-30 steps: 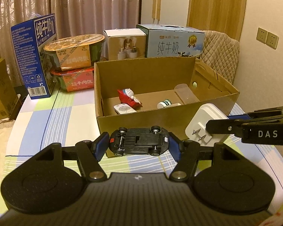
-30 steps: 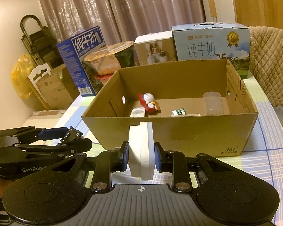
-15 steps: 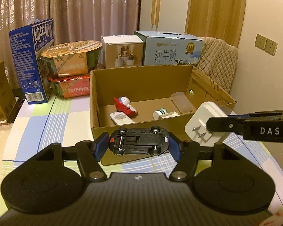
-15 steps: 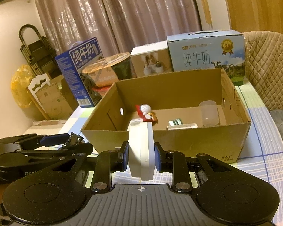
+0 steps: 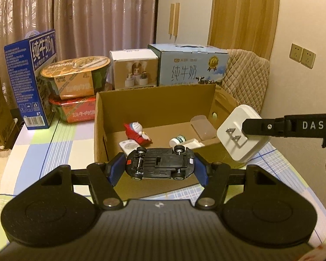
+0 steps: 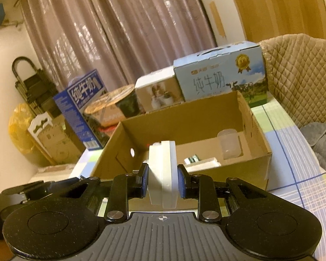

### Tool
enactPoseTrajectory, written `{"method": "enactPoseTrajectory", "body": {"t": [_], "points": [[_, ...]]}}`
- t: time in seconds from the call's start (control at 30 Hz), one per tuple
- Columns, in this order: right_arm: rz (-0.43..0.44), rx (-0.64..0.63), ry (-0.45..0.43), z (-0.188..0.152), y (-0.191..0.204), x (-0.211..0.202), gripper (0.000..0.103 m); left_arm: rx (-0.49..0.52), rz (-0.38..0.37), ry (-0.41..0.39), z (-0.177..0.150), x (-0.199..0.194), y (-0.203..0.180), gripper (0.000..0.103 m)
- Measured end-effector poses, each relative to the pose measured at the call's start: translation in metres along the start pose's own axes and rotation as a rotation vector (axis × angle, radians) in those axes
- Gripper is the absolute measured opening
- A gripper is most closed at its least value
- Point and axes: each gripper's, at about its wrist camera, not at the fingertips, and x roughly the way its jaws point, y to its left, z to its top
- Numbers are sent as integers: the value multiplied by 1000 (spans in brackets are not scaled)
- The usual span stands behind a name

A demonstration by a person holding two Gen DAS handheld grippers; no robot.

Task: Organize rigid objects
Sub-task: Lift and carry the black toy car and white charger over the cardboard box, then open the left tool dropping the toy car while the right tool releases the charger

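Around me the room is dim and warm: pinkish curtains [image 5: 76, 21] hang behind the bench [image 5: 32, 152], which wears a checked cloth of blue, green and white, and a quilted chair back [image 5: 245, 74] stands at its far right corner.

Along the back of the bench stand a tall blue milk carton [image 5: 30, 80], two stacked noodle bowls [image 5: 76, 74], a small white box [image 5: 133, 69] and a pale blue milk case [image 5: 191, 67]. In front of them sits the open cardboard box [image 5: 158, 104]. On its floor lie a red-and-white cartoon figurine [image 5: 137, 131], a white flat gadget [image 5: 128, 146], a small green-and-white bottle [image 5: 178, 140] beside a white slab [image 5: 193, 143], and a clear plastic cup [image 6: 229, 144] near the right wall.

My left fingers [image 5: 158, 169] pinch a black toy car [image 5: 159, 164] end to end, underside facing me, held in front of the box's near wall. My right fingers [image 6: 162, 179] are clamped on a white plug adapter [image 6: 163, 174], prongs visible in the left view, held over the box's near right corner.
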Motion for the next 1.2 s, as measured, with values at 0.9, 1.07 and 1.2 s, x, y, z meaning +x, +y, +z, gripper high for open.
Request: {"method": "enactPoseTrajectory", "body": {"t": [0.9, 1.07, 1.2], "points": [[-105, 48, -75, 36, -20, 45, 24, 12, 25, 1, 39, 57, 0, 62], [-120, 37, -55, 36, -26, 63, 24, -3, 27, 18, 40, 72, 6, 62], [-137, 50, -52, 36, -35, 71, 24, -5, 29, 27, 41, 83, 8, 62]]}}
